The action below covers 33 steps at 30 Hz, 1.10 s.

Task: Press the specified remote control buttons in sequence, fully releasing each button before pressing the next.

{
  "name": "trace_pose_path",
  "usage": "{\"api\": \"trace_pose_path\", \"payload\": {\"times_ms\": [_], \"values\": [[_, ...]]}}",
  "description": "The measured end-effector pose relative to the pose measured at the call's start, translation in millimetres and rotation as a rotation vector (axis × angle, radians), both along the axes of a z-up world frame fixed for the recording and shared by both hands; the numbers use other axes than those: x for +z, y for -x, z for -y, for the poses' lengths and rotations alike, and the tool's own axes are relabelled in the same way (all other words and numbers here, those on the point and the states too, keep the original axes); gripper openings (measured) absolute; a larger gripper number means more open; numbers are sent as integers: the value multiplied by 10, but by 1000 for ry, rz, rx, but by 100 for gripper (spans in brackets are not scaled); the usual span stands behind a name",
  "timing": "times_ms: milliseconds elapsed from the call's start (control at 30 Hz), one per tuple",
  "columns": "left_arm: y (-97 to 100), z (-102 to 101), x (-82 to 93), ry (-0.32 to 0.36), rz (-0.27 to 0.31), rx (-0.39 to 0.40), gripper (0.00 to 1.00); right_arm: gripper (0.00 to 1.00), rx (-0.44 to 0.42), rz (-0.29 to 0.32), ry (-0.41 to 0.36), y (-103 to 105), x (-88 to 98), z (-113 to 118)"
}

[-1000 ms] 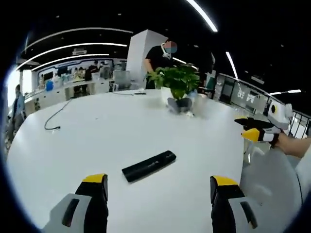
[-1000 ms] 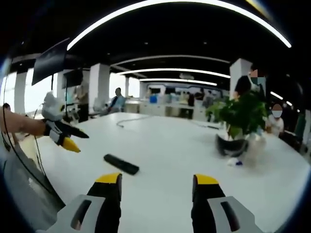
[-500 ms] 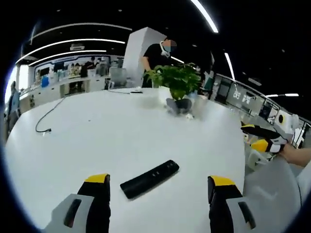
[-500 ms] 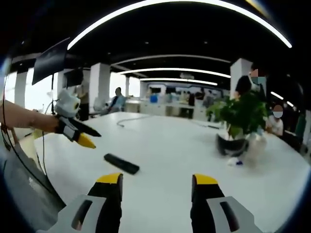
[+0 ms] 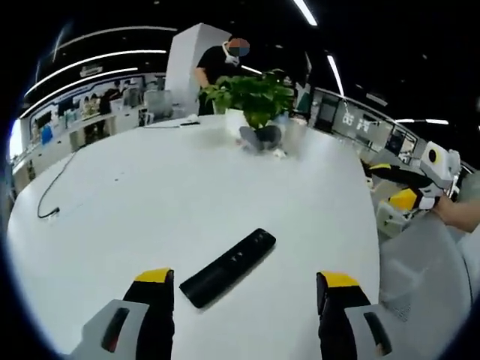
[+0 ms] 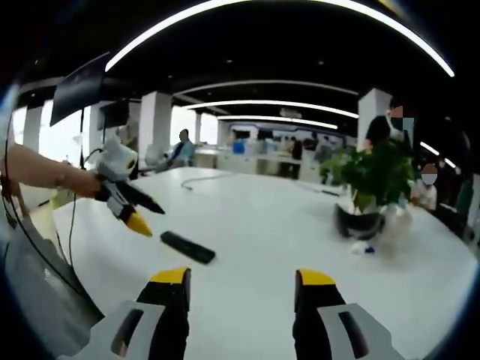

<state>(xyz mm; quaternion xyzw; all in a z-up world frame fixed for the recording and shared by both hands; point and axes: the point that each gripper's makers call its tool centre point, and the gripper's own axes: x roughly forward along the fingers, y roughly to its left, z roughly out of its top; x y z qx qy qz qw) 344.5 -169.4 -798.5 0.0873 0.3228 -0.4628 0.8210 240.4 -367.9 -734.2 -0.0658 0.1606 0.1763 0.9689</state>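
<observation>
1. A large white table (image 5: 150, 187) with a rounded edge fills the foreground; its top is smooth and bare apart from a few items.
2. The room is an open office with a dark ceiling, long curved light strips (image 6: 285, 15), white pillars (image 6: 154, 124) and desks along the far wall.
3. One black remote (image 5: 227, 267) lies flat on the table, just ahead of the left gripper (image 5: 246, 289) and between its two jaws, touching neither.
4. In the right gripper view, the remote (image 6: 187, 247) sits left of centre, with the left gripper (image 6: 135, 210) hovering just beside it, tips pointing down toward the table.
5. The left gripper's jaws stand wide apart and hold nothing.
6. The right gripper (image 6: 243, 281) is likewise spread wide and empty; in the left gripper view it (image 5: 401, 187) hangs off the table's right edge.
7. One potted plant (image 5: 255, 101) stands at the far side, one black cable (image 5: 56, 184) trails on the left.
8. At least three people are in view: one behind the plant (image 5: 217, 67), others further back.
</observation>
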Motion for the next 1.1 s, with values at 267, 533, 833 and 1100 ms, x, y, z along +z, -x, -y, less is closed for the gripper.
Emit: {"api": "trace_pose_path", "payload": {"times_ms": [267,533,833,1100], "values": [[-20,19,-112,-72,-10,-62,77,53,-4,3,-4,-1,3,15],[-65,65,-163,-119,-13,-121,74,52,-3,2,-4,0,1,10],[-86,88,-221,-166,-23,-192,67,52,-3,0,1,5,0,10],[-149,116,-256,-189,-35,-231,65,51,-4,-3,7,8,-12,21]]}}
